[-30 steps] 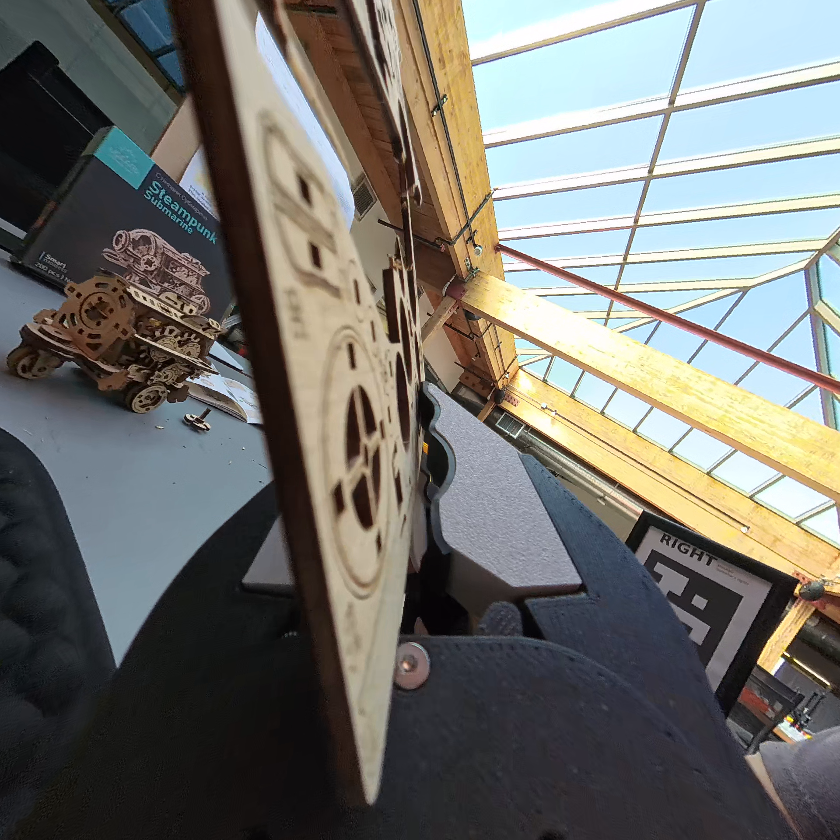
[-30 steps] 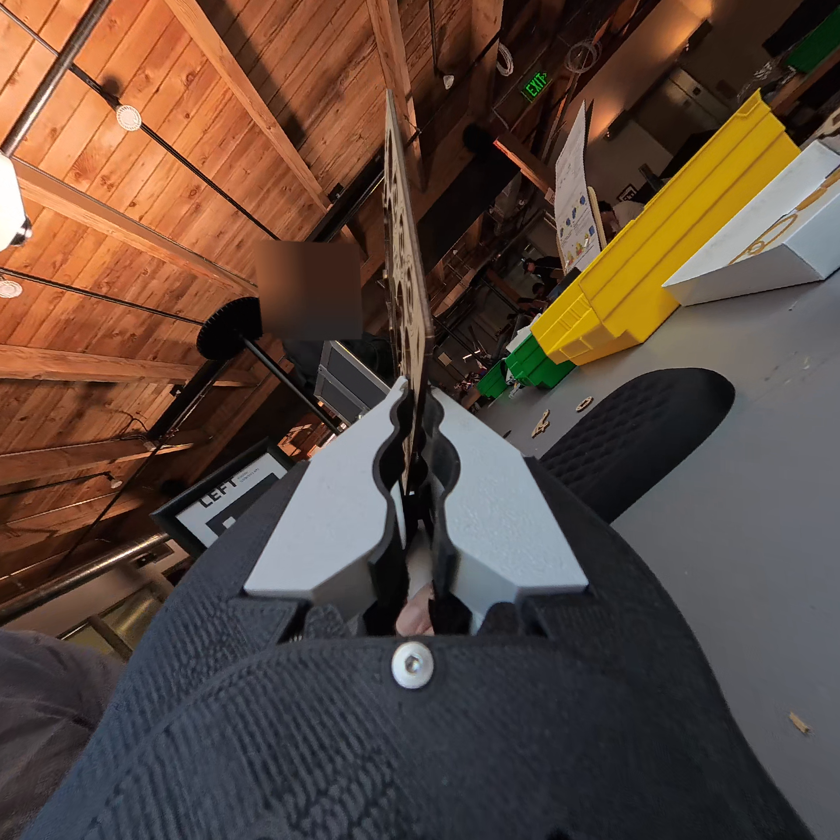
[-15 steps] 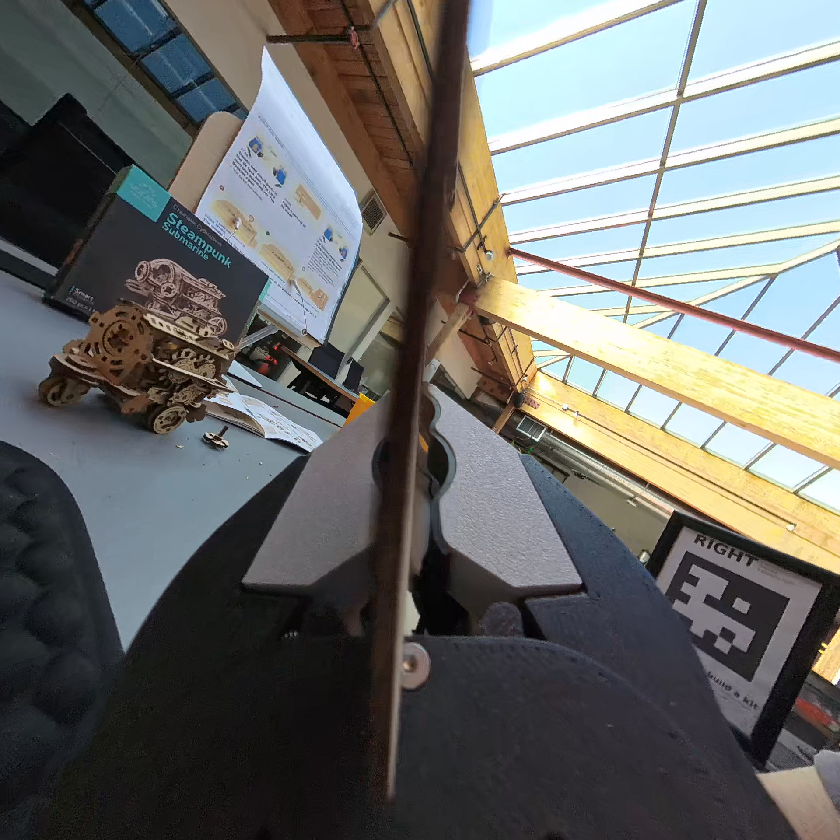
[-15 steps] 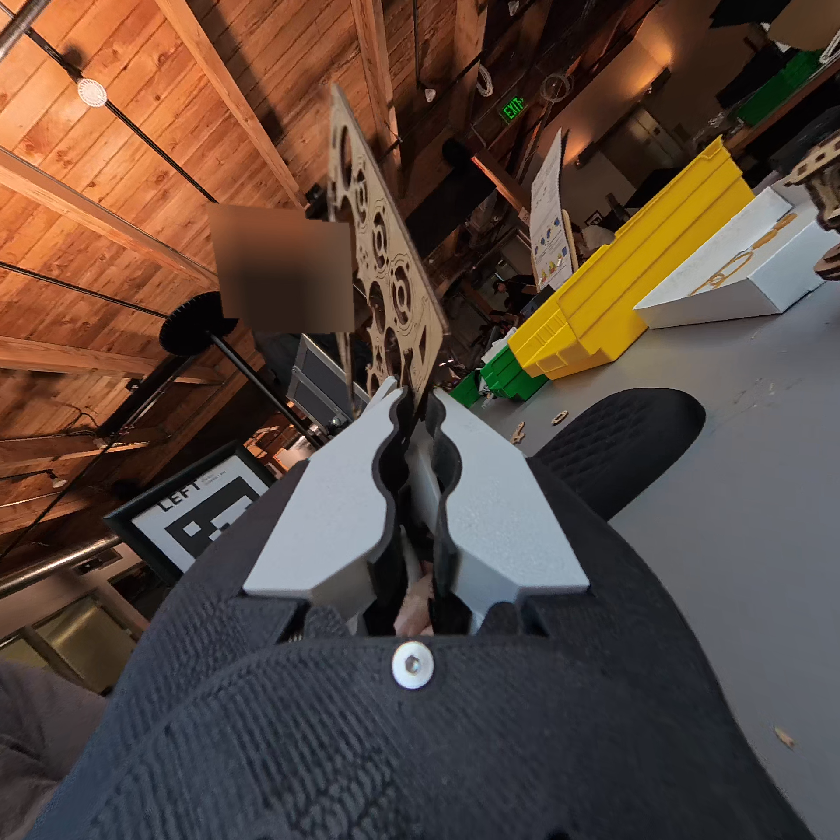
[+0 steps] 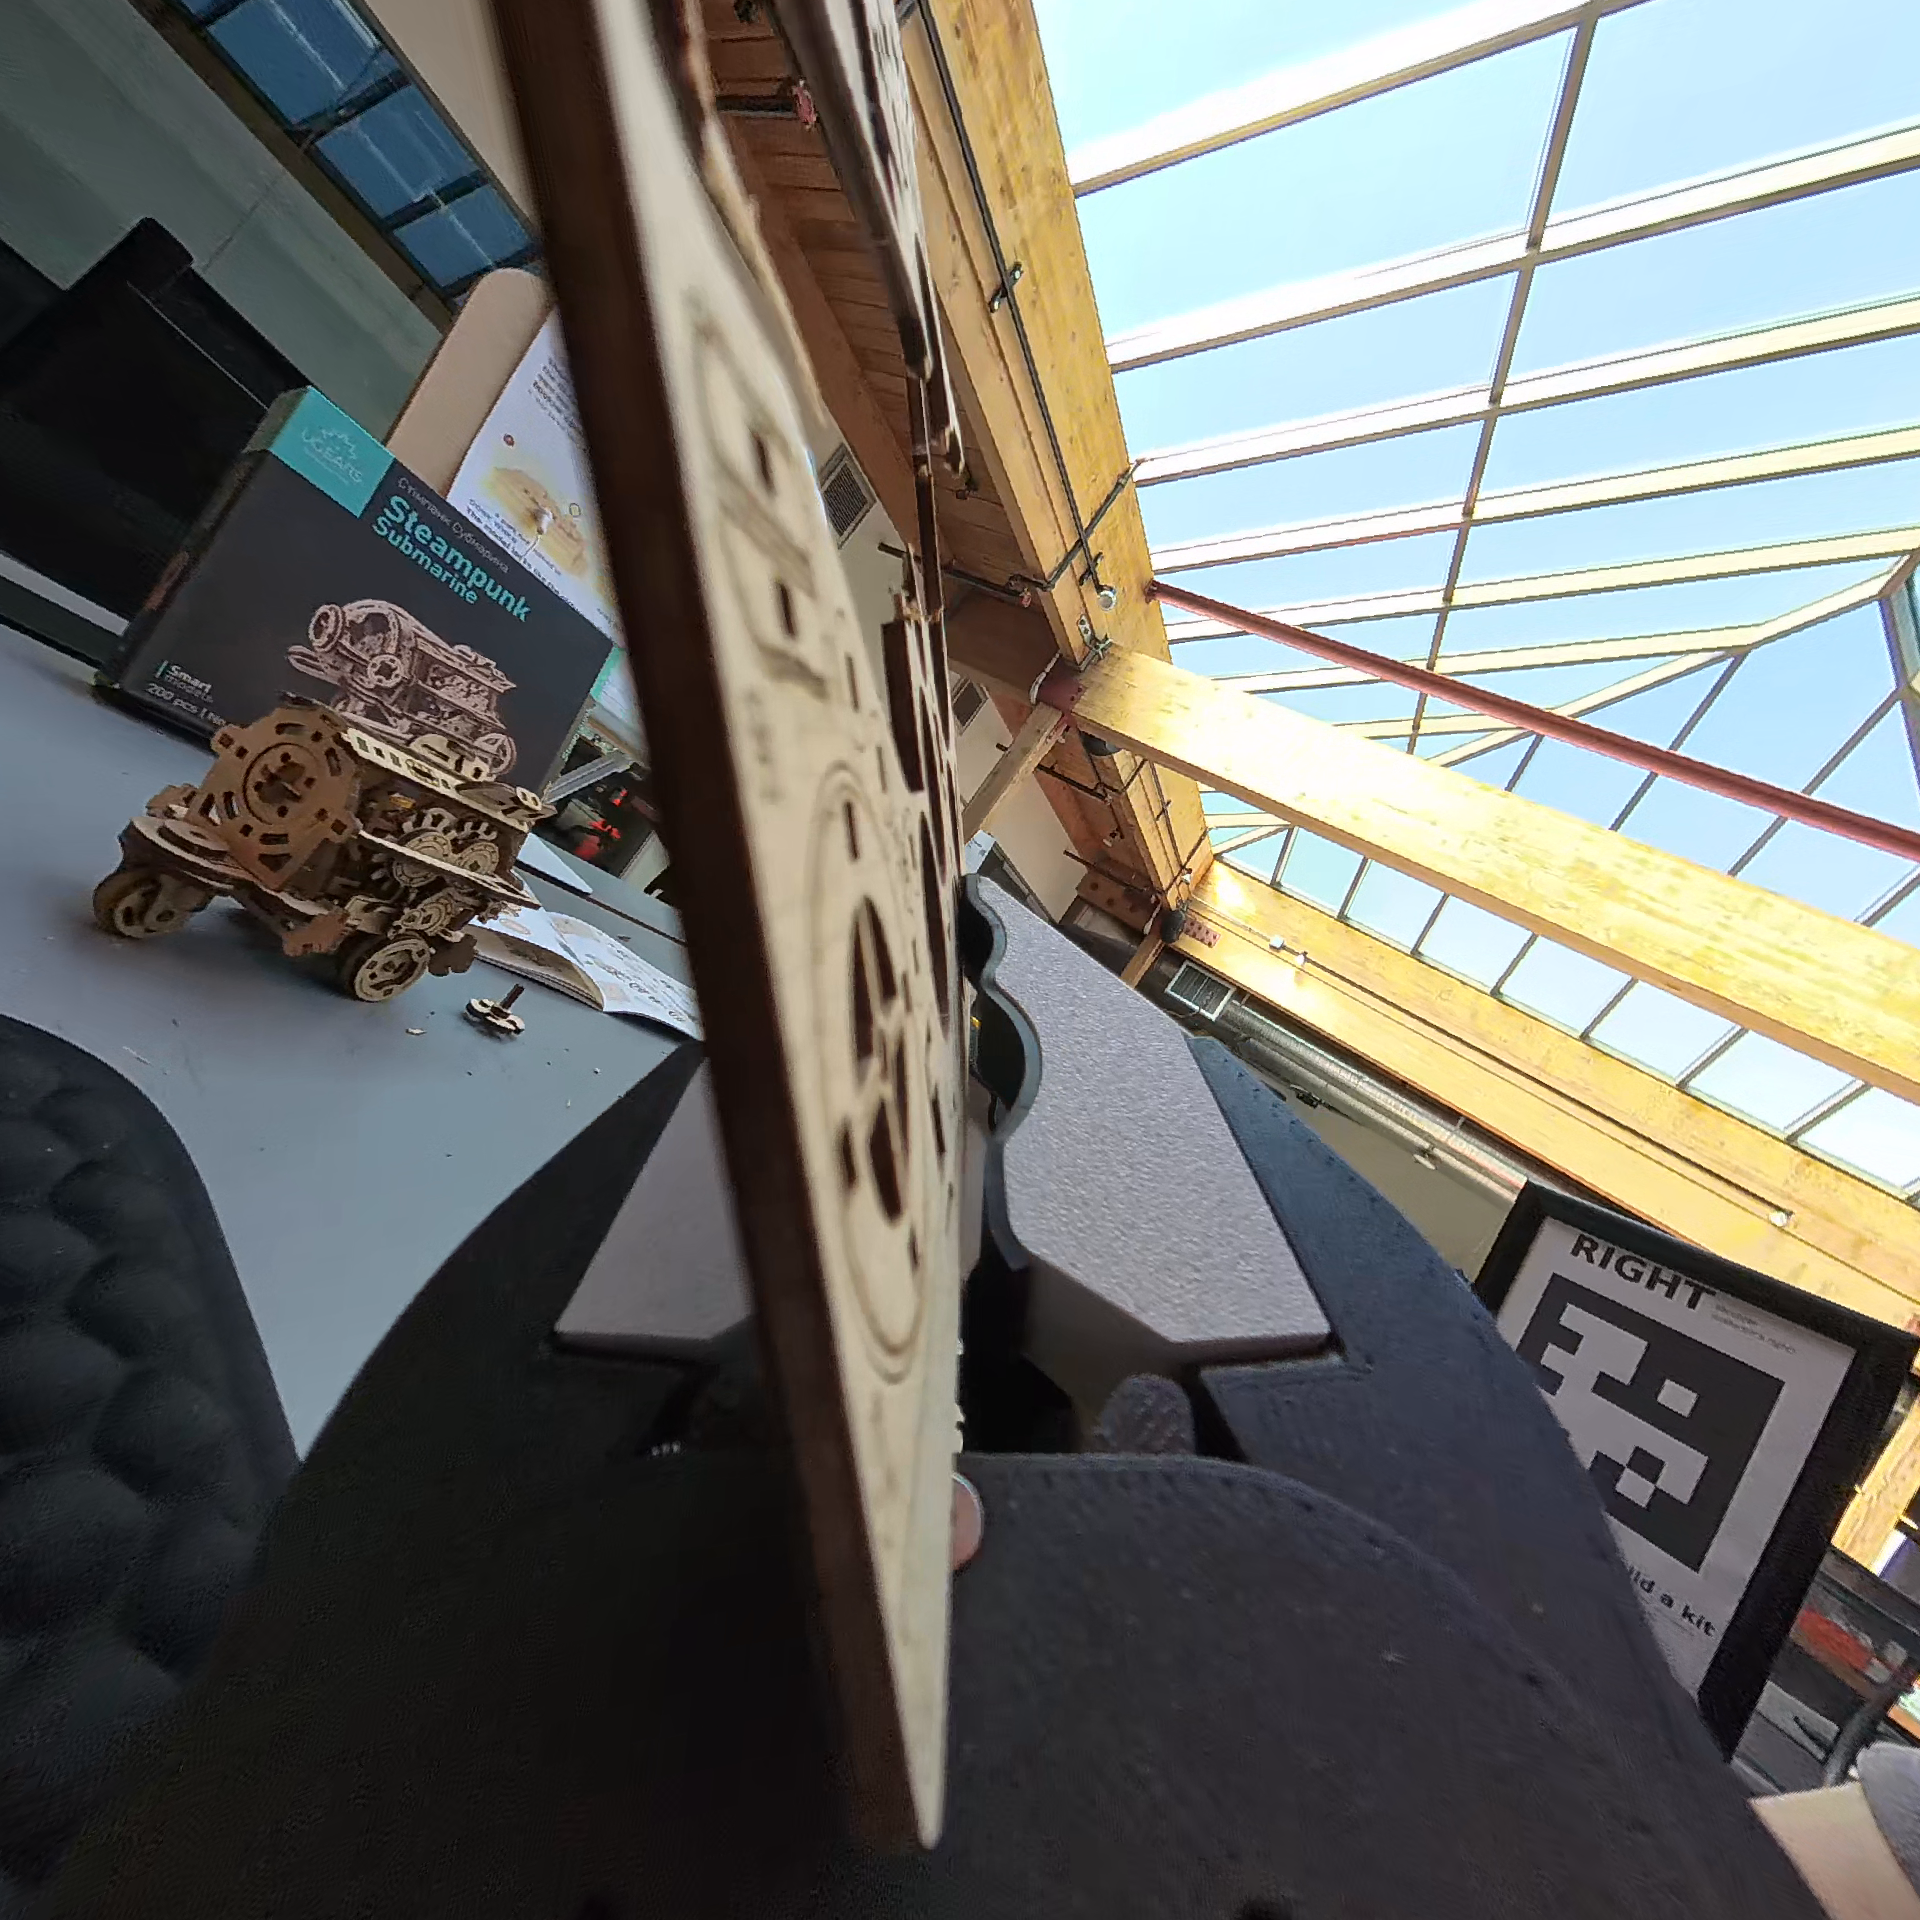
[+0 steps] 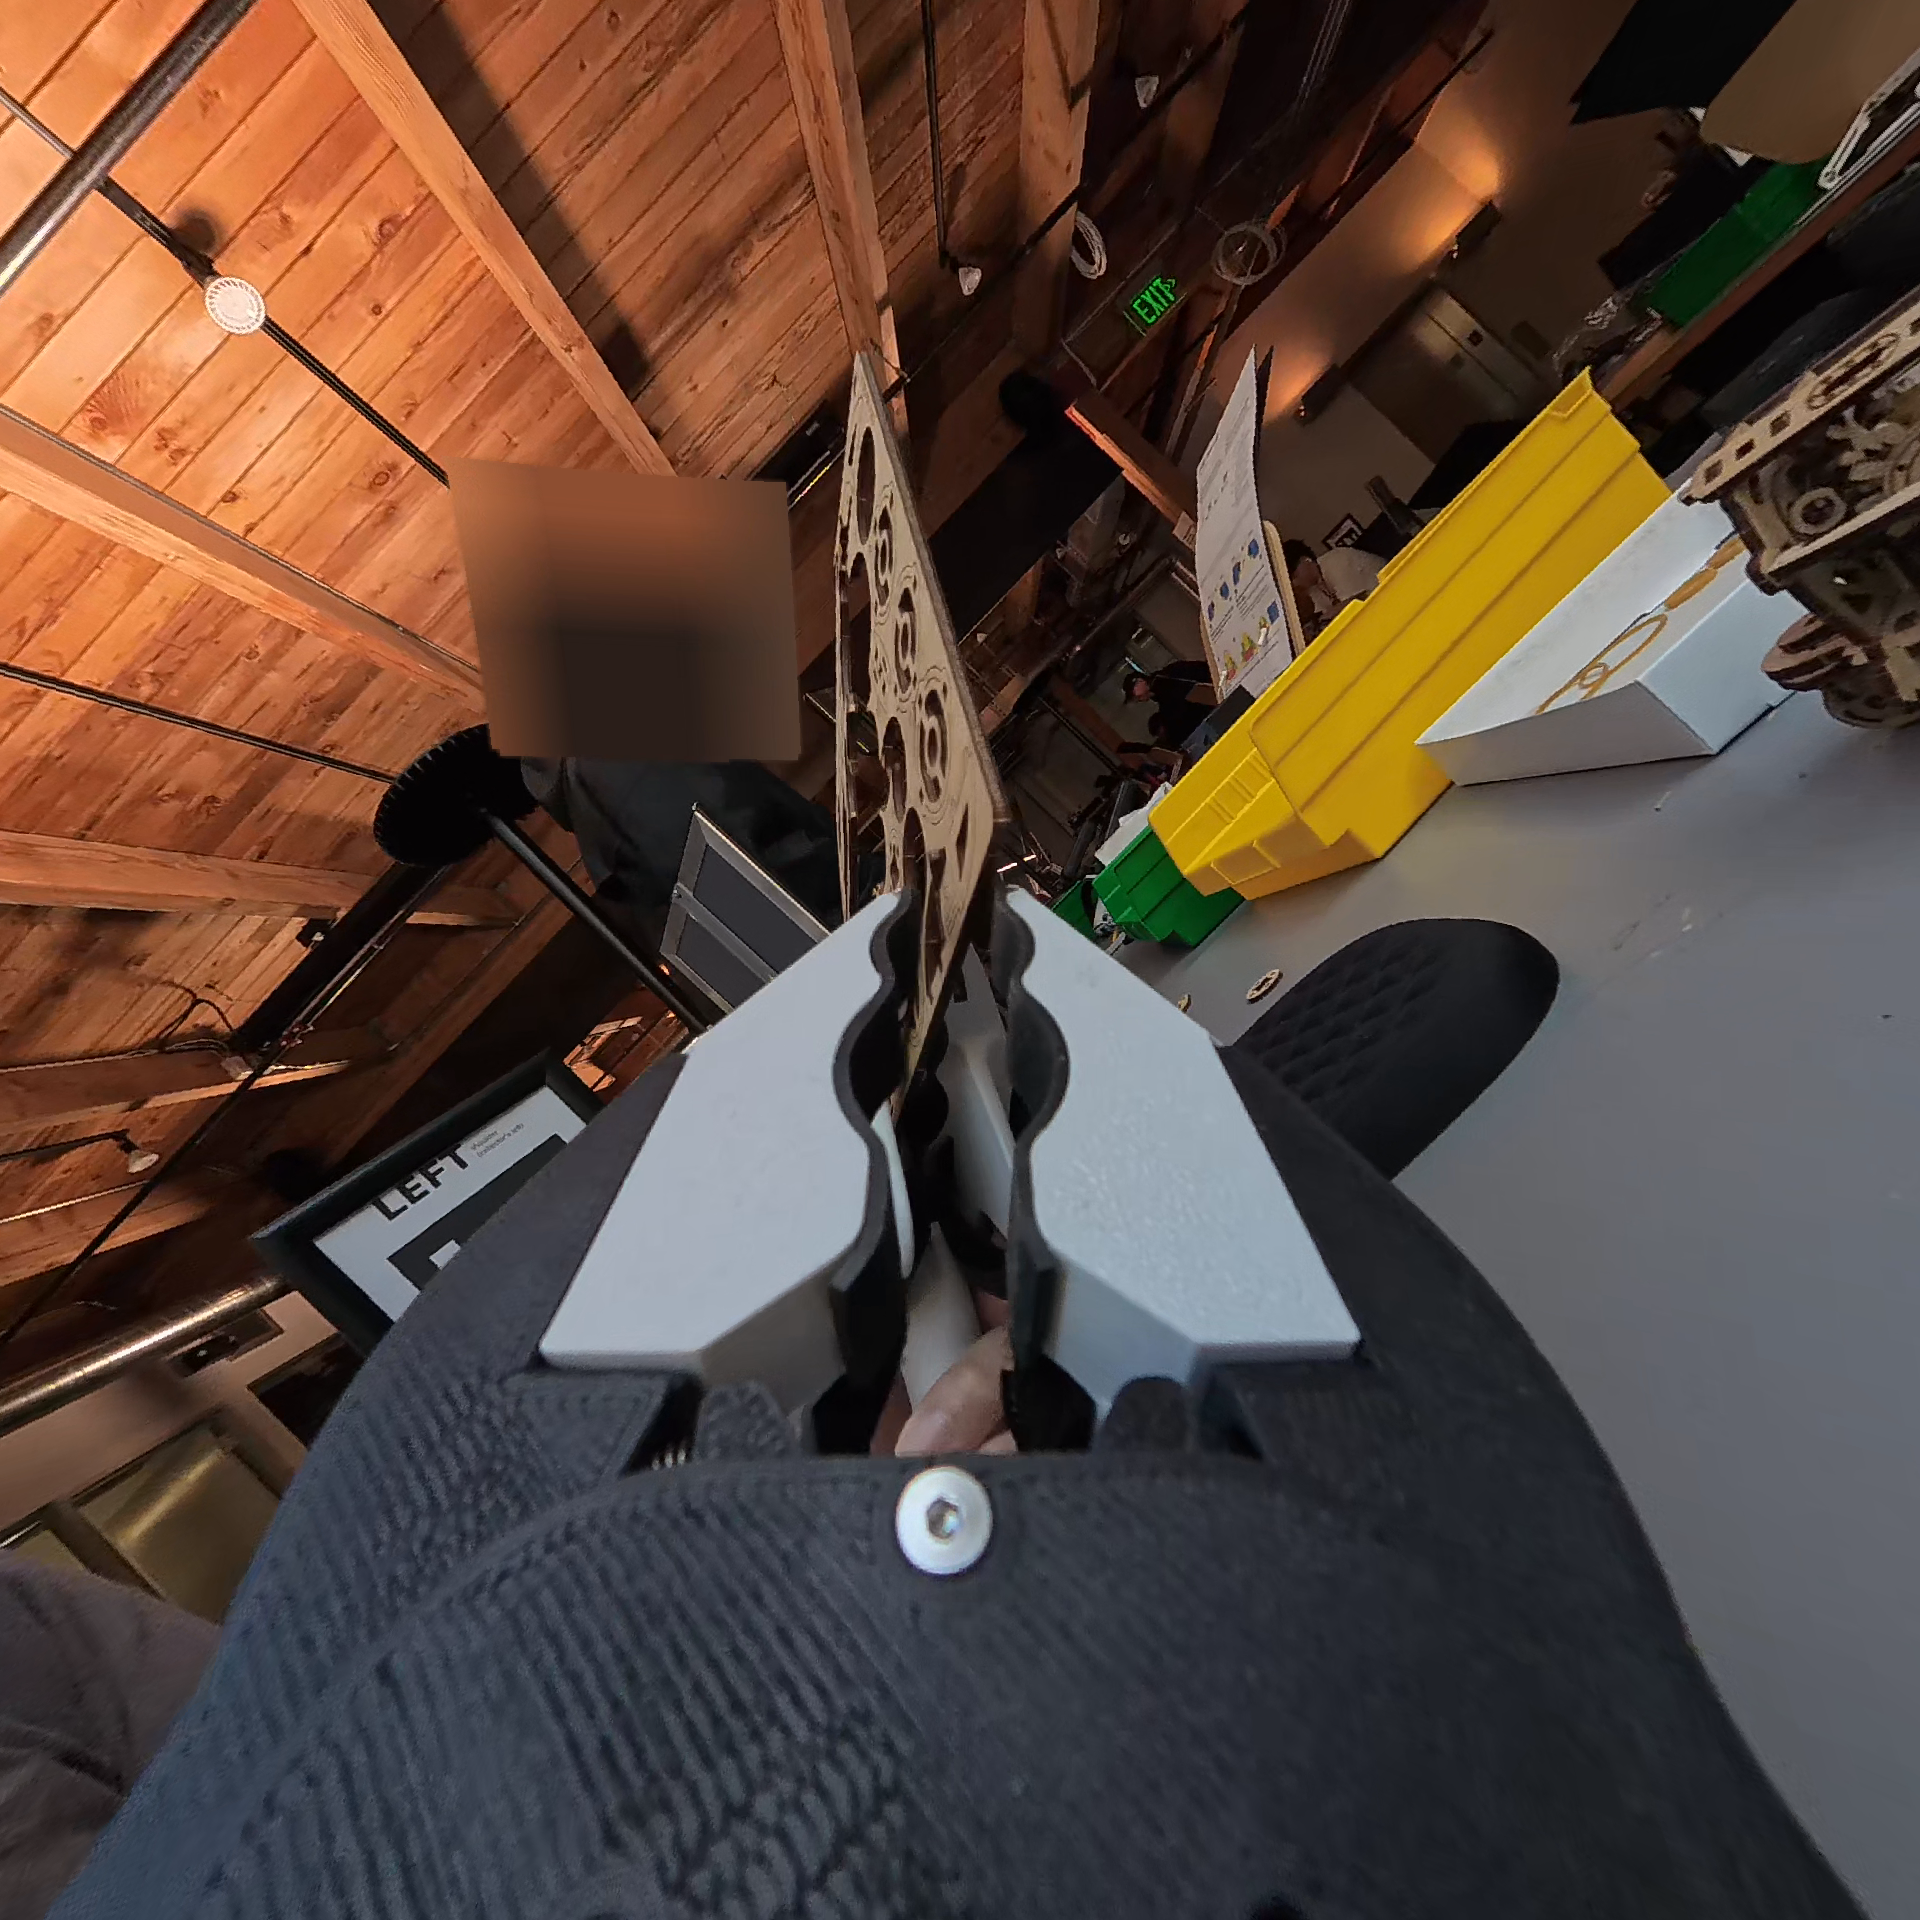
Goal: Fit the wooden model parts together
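Both cameras are sitting just behind their own tongs, low over the grey counter [image 5: 343, 1122] and tilting steeply upward. The left wrist view is facing a glass skylight [image 5: 1455, 343]; the right wrist view is facing a wooden plank ceiling [image 6: 343, 499]. Both are looking edge-on, very close, at one wooden parts sheet [image 5: 821, 935], and both are catching the assembled wooden model [image 6: 1839, 540].

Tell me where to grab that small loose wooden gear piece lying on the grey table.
Pinch the small wooden gear piece by its upright stub from above; its disc lies flat on the grey table, leaving no edge to get under. This is a judgement only.
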A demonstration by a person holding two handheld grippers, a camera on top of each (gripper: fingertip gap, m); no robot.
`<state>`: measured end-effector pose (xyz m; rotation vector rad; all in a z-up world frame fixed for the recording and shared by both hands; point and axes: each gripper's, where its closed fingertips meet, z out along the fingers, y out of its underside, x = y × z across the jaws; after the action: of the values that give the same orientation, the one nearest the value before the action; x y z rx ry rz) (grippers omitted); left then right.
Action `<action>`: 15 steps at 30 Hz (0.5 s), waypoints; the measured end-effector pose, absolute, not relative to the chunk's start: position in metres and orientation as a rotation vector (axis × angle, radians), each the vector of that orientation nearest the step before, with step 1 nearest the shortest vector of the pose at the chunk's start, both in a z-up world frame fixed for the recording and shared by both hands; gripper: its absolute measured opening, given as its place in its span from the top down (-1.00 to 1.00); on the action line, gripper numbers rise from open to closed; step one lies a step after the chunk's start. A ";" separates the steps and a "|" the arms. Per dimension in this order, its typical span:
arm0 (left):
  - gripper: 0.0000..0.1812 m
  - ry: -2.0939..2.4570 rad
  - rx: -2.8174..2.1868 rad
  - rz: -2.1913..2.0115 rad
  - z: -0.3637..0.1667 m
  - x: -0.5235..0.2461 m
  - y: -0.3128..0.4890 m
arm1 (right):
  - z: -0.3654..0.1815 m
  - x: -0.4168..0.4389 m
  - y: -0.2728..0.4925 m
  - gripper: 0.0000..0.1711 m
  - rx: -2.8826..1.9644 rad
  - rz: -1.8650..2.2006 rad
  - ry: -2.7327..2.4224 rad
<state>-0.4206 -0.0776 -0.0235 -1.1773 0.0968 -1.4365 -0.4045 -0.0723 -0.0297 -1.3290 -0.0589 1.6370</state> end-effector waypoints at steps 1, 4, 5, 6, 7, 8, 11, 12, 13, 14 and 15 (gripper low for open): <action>1.00 0.097 -1.180 -1.438 -0.024 -0.420 -0.078 | -0.029 -0.405 -0.072 0.86 -1.333 1.629 -0.060; 1.00 0.100 -1.186 -1.434 -0.025 -0.419 -0.078 | -0.031 -0.405 -0.069 0.89 -1.366 1.595 -0.069; 1.00 0.106 -1.188 -1.424 -0.025 -0.419 -0.078 | -0.030 -0.406 -0.069 0.86 -1.370 1.603 -0.076; 1.00 0.110 -1.190 -1.417 -0.025 -0.418 -0.079 | -0.030 -0.407 -0.070 0.84 -1.374 1.614 -0.081; 1.00 0.112 -1.191 -1.416 -0.025 -0.418 -0.079 | -0.031 -0.408 -0.069 0.88 -1.385 1.609 -0.082; 1.00 0.112 -1.194 -1.415 -0.026 -0.417 -0.079 | -0.032 -0.408 -0.068 0.89 -1.396 1.594 -0.081; 1.00 0.113 -1.199 -1.416 -0.026 -0.417 -0.079 | -0.032 -0.407 -0.068 0.89 -1.399 1.581 -0.081; 1.00 0.118 -1.191 -1.421 -0.025 -0.417 -0.080 | -0.031 -0.407 -0.070 0.89 -1.393 1.599 -0.084; 1.00 0.122 -1.183 -1.422 -0.024 -0.417 -0.081 | -0.029 -0.408 -0.071 0.90 -1.386 1.619 -0.085; 1.00 0.125 -1.177 -1.415 -0.023 -0.418 -0.082 | -0.029 -0.408 -0.072 0.90 -1.385 1.624 -0.088; 1.00 0.123 -1.173 -1.405 -0.024 -0.418 -0.083 | -0.029 -0.409 -0.073 0.91 -1.391 1.632 -0.086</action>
<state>-0.4183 -0.0827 -0.0237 -1.1733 0.1232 -1.4049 -0.4089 -0.0726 -0.0289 -1.3908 -0.0855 1.6322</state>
